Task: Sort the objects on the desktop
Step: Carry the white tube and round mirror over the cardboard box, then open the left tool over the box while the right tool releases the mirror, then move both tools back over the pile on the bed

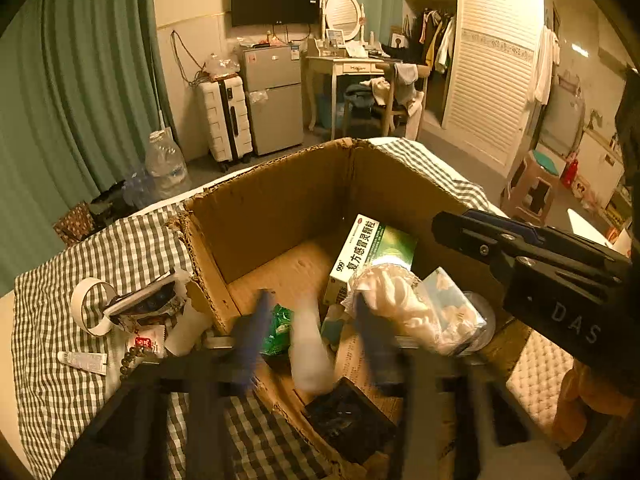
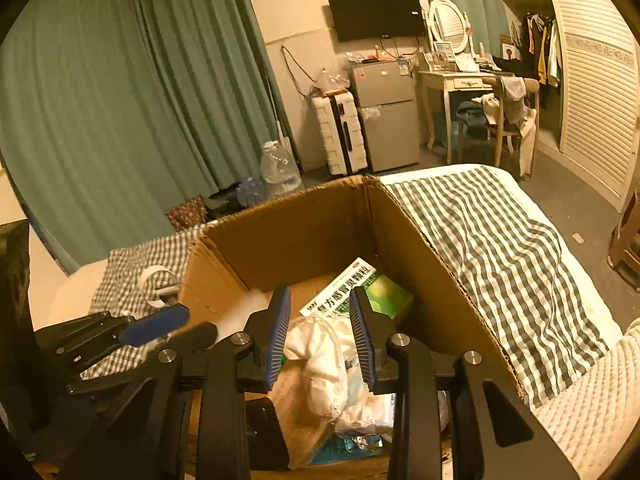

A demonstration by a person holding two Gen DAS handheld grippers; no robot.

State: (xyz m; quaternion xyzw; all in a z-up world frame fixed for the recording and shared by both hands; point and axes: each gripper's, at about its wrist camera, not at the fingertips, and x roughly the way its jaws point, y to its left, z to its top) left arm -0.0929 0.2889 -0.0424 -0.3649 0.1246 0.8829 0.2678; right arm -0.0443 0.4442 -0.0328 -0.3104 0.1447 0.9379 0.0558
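Left wrist view: the left gripper [image 1: 308,320] hung blurred over the near edge of the box [image 1: 280,200], its fingers spread apart and a white bottle [image 1: 310,356] standing loose in the gap between them. Whether they touched it I could not tell. At one o'clock inside the box lay the medicine carton [image 1: 368,256], and just below it a white cloth [image 1: 394,300] on a tissue pack [image 1: 452,300]. A green packet [image 1: 280,328] sat beside the bottle, a dark wallet [image 1: 348,416] at six o'clock. Outside the box, at nine o'clock on the checked cloth [image 1: 60,380], lay a tape roll [image 1: 90,306], a small tube [image 1: 82,362] and beads [image 1: 134,356]. The right gripper [image 1: 520,256] reached in from three o'clock.

Right wrist view: the right gripper [image 2: 322,334] stood parted over the box [image 2: 304,220], the white cloth [image 2: 320,360] between its fingers and not gripped. The carton [image 2: 360,292] lay at twelve o'clock beyond them. The left gripper [image 2: 168,328] showed at nine o'clock.
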